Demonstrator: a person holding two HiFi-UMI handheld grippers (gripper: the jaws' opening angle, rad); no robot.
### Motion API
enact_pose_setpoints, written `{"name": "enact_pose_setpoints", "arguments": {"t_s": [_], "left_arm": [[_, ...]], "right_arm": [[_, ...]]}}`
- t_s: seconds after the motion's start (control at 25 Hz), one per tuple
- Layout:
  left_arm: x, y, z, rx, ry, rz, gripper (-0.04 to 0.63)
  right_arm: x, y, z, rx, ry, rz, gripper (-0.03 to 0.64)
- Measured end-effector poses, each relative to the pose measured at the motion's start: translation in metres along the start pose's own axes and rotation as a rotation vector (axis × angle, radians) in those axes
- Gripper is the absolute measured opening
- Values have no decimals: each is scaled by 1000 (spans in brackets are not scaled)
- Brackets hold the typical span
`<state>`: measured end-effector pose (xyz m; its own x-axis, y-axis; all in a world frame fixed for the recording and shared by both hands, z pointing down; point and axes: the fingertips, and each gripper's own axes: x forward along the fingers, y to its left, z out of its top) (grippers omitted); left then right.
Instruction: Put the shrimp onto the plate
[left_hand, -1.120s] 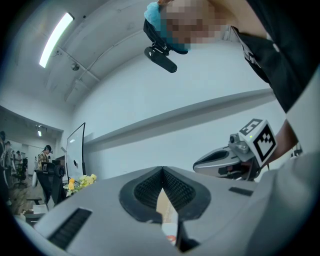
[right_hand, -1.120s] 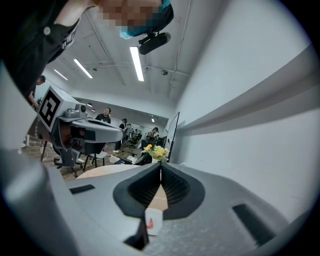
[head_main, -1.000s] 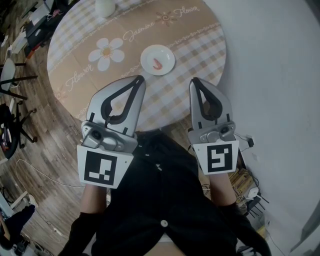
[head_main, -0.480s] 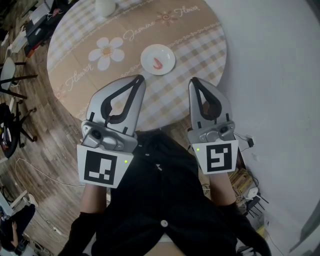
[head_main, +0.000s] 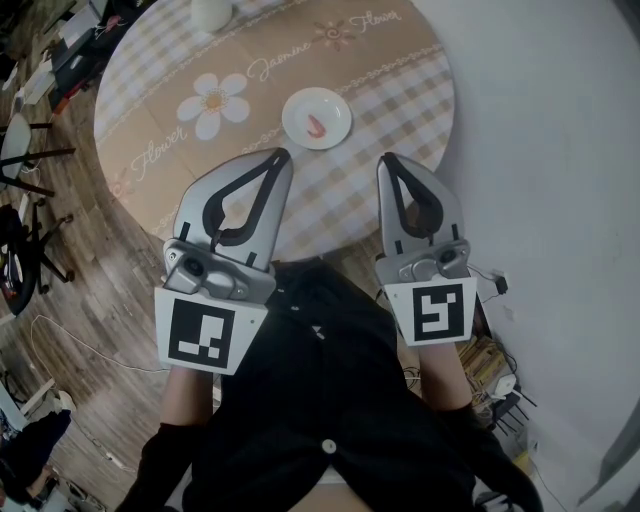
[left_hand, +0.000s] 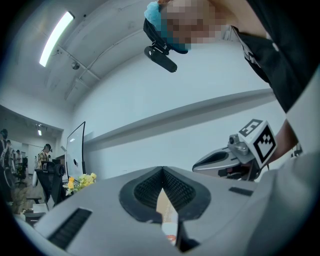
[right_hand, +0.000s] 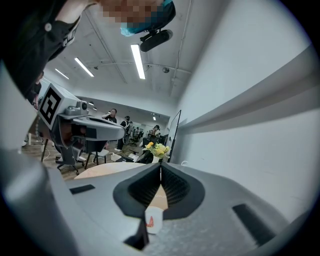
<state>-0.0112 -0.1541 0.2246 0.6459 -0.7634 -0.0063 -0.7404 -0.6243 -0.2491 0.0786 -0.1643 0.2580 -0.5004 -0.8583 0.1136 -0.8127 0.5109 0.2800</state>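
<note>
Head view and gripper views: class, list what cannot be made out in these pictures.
White object, head view: cut off by the top edge; its kind is unclear.
Shrimp on plate, head view: too small for detail.
Plate, left gripper view: mostly hidden behind the shut left claw.

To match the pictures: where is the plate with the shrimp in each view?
Head view: plate upper centre, shrimp on it.
Left gripper view: plate at bottom centre, partly hidden.
Right gripper view: plate at bottom centre.
Shared landmark: the tan round table under it.
</note>
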Motion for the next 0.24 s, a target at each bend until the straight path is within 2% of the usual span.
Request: {"name": "enact_pose_setpoints", "arguments": {"t_s": [0.24], "left_arm": [[0, 1, 0, 4, -1, 0, 2]], "right_arm": [[2, 3, -2, 0, 10, 10, 2]]}}
